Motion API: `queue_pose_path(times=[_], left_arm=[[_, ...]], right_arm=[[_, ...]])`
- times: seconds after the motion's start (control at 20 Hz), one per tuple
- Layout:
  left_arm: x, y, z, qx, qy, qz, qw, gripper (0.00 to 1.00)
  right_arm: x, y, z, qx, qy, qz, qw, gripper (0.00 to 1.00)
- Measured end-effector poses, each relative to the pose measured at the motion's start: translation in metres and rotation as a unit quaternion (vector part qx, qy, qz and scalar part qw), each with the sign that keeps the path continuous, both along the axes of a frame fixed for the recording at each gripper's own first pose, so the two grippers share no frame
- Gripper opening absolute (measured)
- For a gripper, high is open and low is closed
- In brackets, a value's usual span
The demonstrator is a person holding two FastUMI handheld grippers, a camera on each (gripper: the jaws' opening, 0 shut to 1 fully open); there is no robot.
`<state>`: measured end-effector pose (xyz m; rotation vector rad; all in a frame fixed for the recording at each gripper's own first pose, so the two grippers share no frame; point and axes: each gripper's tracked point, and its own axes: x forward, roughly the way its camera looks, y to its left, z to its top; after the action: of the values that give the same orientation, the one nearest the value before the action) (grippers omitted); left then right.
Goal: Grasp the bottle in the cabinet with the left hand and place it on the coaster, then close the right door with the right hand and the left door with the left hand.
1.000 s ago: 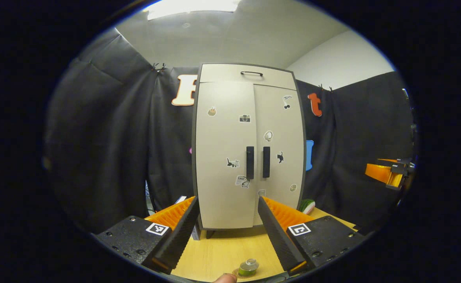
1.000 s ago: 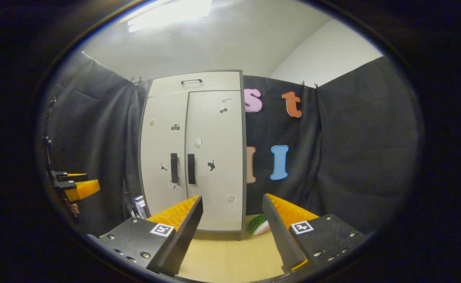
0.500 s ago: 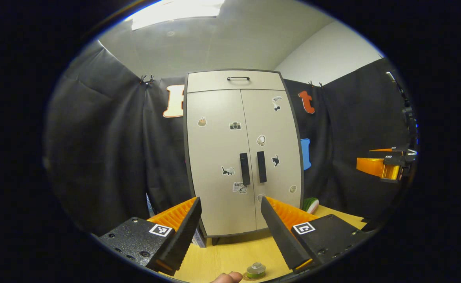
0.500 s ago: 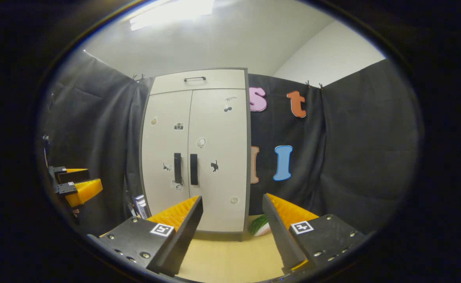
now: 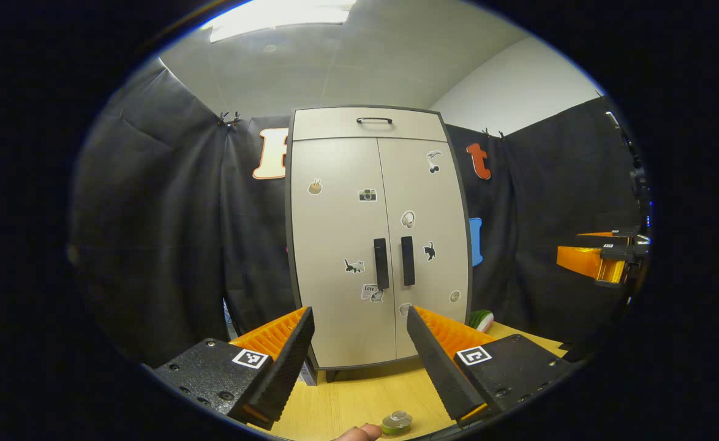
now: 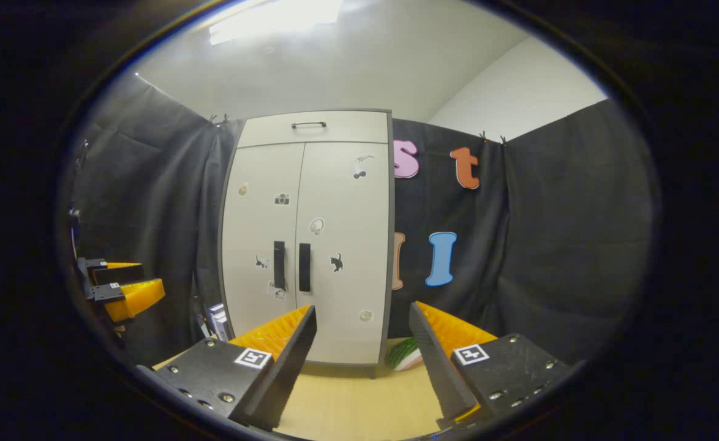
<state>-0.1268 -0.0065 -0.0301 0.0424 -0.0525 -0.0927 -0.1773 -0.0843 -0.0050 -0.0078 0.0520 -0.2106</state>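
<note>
The beige cabinet (image 5: 341,245) stands on the wooden table with both doors shut and their two black handles (image 5: 394,262) side by side. A small green bottle with a clear cap (image 5: 396,421) stands on a coaster at the bottom edge of the left gripper view, below and behind my left gripper (image 5: 358,311). That gripper is open and empty, facing the doors from a distance. My right gripper (image 6: 362,309) is also open and empty, facing the cabinet (image 6: 310,245) from its right. Each gripper appears far off in the other's view: right (image 5: 601,260), left (image 6: 124,288).
A watermelon-slice toy (image 6: 404,354) lies on the table by the cabinet's right foot. A small box (image 6: 217,318) stands at the cabinet's left foot. A fingertip (image 5: 356,433) shows beside the bottle. Black cloth walls close the booth on all sides.
The left gripper has drawn back slightly from the cabinet, so the bottle sits lower in its view. The right gripper has drifted a little. Doors stayed shut.
</note>
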Motion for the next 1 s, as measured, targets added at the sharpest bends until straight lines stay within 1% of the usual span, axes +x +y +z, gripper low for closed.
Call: queue_pose_path(times=[0.25, 0.4, 0.45, 0.5, 0.65, 0.75, 0.85, 0.95, 1.0], left_arm=[[0.001, 0.008, -0.006, -0.005, 0.01, 0.0, 1.0, 0.96], [0.0, 0.022, -0.006, -0.005, 0.007, 0.016, 1.0, 0.96], [-0.001, 0.026, -0.007, -0.002, 0.006, 0.019, 1.0, 0.99], [-0.001, 0.029, -0.007, -0.005, 0.005, 0.019, 1.0, 0.96], [-0.003, 0.026, -0.006, -0.026, 0.005, 0.0, 1.0, 0.96], [-0.002, 0.029, -0.003, -0.023, -0.001, -0.001, 1.0, 0.97], [0.001, 0.03, -0.003, -0.019, -0.003, -0.003, 1.0, 0.97], [0.001, 0.026, -0.002, -0.026, -0.005, -0.013, 1.0, 0.97], [0.002, 0.024, -0.002, -0.031, -0.003, -0.017, 0.999, 0.97]], right_arm=[[-0.007, 0.002, -0.001, -0.002, 0.0, -0.012, 1.0, 0.92], [-0.012, 0.008, -0.002, -0.001, -0.006, -0.023, 1.0, 0.92], [-0.014, 0.012, -0.002, 0.001, -0.009, -0.024, 1.0, 0.93], [-0.014, 0.016, -0.002, 0.005, -0.012, -0.024, 1.0, 0.92], [-0.017, 0.034, -0.001, 0.01, -0.017, -0.016, 1.0, 0.93], [-0.018, 0.04, -0.003, 0.002, -0.012, -0.011, 1.0, 0.93], [-0.022, 0.037, -0.003, -0.002, -0.005, -0.017, 1.0, 0.93], [-0.024, 0.031, -0.004, 0.002, -0.004, -0.028, 1.0, 0.93], [-0.026, 0.028, -0.002, 0.006, -0.004, -0.034, 0.999, 0.89]])
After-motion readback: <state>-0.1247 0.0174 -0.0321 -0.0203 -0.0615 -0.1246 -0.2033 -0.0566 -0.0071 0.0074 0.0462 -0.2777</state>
